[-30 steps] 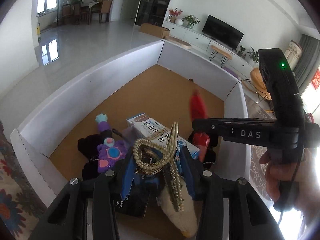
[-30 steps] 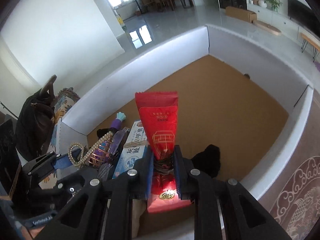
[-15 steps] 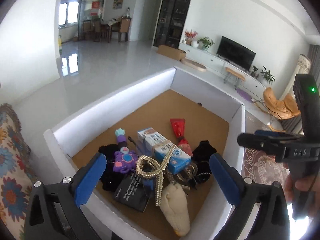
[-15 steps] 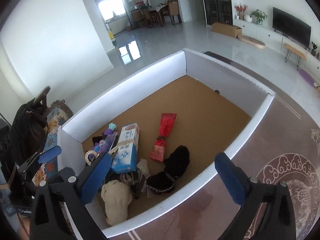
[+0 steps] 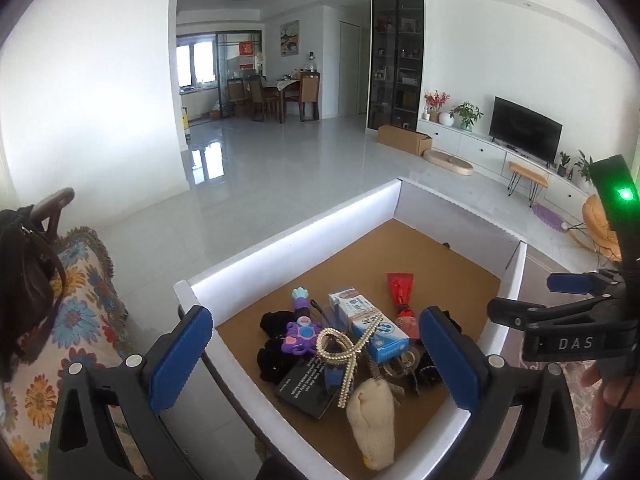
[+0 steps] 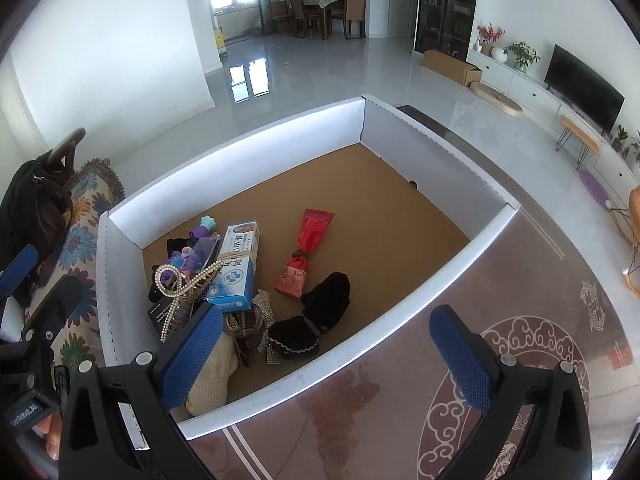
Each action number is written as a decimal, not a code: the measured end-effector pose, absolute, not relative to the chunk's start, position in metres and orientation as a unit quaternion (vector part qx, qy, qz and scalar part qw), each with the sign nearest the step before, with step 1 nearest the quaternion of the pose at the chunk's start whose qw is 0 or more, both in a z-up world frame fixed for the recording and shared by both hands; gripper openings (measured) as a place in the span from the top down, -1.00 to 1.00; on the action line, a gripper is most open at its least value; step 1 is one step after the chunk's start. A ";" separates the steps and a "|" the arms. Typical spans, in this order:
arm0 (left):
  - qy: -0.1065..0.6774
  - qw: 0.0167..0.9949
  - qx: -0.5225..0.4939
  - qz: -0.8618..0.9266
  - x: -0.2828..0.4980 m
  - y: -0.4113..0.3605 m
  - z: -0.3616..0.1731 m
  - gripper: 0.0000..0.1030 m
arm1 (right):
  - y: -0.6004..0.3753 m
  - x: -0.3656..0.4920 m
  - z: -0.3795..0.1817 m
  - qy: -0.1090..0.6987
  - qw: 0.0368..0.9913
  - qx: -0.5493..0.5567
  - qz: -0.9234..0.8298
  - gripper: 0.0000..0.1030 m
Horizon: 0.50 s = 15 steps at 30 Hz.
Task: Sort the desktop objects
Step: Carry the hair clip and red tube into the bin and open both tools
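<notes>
In the near left corner of the white-walled tray (image 6: 240, 136) sits the heap: a blue and white box (image 6: 236, 268), a purple toy (image 5: 298, 334), a pearl hair clip (image 5: 340, 350) draped over the top, a black card (image 5: 304, 386), a cream glove (image 5: 372, 416) and some black cloth bits (image 6: 326, 300). The red pouch (image 6: 306, 254) lies a little apart from the heap, on the brown floor of the tray, just beside the box and the black cloth. My left tongs (image 5: 316, 358) are spread wide above the pile, nothing between the pads; their jaws have just been opening. My right tongs (image 6: 326, 354) are likewise released and empty, over the tray's near rim, jaws also just opened. So both items look dropped off: clip on the heap, pouch beside it. As for progress, I'd say everything visible is already gathered in this one corner, rest of the tray bare. No separate groups inside though, so whether sorting is finished or more items wait outside the tray, I can't tell.
</notes>
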State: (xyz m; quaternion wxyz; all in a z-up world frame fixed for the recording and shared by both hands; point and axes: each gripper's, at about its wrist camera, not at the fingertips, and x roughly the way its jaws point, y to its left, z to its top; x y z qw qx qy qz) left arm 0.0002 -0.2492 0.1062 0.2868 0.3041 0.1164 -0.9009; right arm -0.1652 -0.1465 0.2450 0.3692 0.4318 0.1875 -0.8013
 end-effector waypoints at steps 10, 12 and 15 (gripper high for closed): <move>0.106 0.338 0.314 -0.881 0.003 -0.251 0.102 -1.00 | -0.152 -0.159 0.239 0.207 0.368 0.421 -0.803 -1.00; 0.108 0.337 0.316 -0.880 0.003 -0.251 0.099 -1.00 | -0.152 -0.159 0.236 0.207 0.367 0.424 -0.802 -1.00; 0.114 0.330 0.322 -0.880 0.002 -0.251 0.095 -1.00 | -0.153 -0.159 0.232 0.212 0.367 0.426 -0.799 -1.00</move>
